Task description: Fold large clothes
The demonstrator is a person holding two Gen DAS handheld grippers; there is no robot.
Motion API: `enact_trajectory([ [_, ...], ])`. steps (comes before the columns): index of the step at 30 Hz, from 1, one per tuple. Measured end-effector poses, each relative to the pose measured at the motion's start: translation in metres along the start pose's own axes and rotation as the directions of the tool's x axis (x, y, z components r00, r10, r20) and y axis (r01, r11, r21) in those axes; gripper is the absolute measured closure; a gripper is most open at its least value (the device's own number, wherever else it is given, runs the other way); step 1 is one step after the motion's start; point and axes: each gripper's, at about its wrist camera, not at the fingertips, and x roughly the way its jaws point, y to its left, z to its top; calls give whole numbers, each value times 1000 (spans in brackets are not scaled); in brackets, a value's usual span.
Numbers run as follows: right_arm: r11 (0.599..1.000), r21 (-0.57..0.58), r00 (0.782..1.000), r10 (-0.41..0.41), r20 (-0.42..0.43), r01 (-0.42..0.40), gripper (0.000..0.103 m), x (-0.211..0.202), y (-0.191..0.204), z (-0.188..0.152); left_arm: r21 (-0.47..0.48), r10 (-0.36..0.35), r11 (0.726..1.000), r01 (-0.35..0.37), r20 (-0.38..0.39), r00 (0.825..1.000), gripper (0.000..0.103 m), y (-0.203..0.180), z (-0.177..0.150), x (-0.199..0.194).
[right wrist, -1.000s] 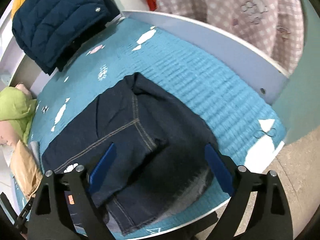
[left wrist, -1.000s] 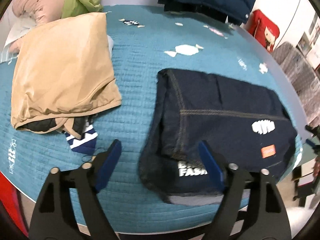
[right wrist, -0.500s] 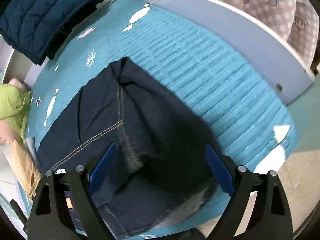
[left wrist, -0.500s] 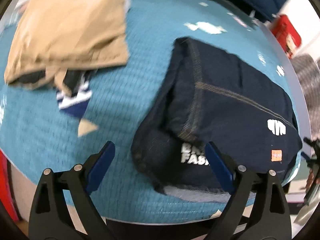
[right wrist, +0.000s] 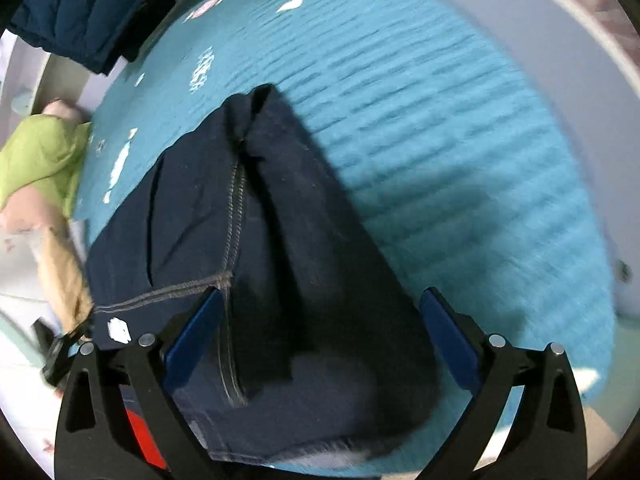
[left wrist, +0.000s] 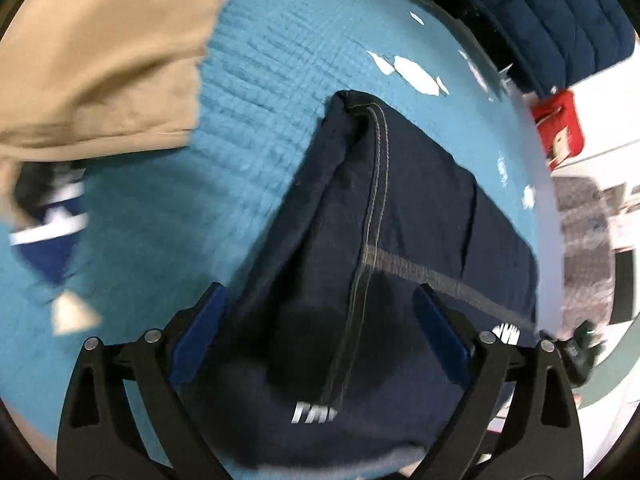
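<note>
Left wrist view, L to R: tan garment [left wrist: 100,64] lies folded at upper left on the teal quilted bedspread [left wrist: 264,80], w/ a navy-and-white striped piece [left wrist: 48,232] poking out below it, blurred, so prob. another garment but can't say for sure. Centre-right sits the folded dark denim garment [left wrist: 400,240], pale double stitching running down it, white lettering at its near edge, lying close to the near edge of the bed. Left gripper [left wrist: 320,344] hangs over the denim's near part, jaws spread wide, blue pads either side of the cloth, not pinching it. Far right: navy puffer jacket [left wrist: 540,12] at top, red item [left wrist: 560,128] beyond the bed edge. Right wrist view, L to R: green garment [right wrist: 40,160] at far left, same puffer jacket [right wrist: 92,4] above, denim garment [right wrist: 260,260] in the middle, bare bedspread [right wrist: 460,140] to the right. Right gripper [right wrist: 320,344] over the denim's near end, jaws opening, cloth below and between them but not clamped.
</note>
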Motion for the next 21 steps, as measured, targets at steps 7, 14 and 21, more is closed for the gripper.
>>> enact_trajectory([
  [7, 959, -8, 954, 282, -99, -284, 7, 2, 28, 4, 217, 75, 975, -49, -116, 990, 10, -47, -3, 20],
  [14, 993, -108, 999, 44, -21, -46, 76, 14, 49, -6, 197, 168, 968, -152, -68, 983, 76, -51, 0, 7],
  [21, 988, -139, 993, 85, 85, -73, 89, -22, 68, -15, 272, 49, 960, -73, 95, 994, 80, -78, 0, -67],
])
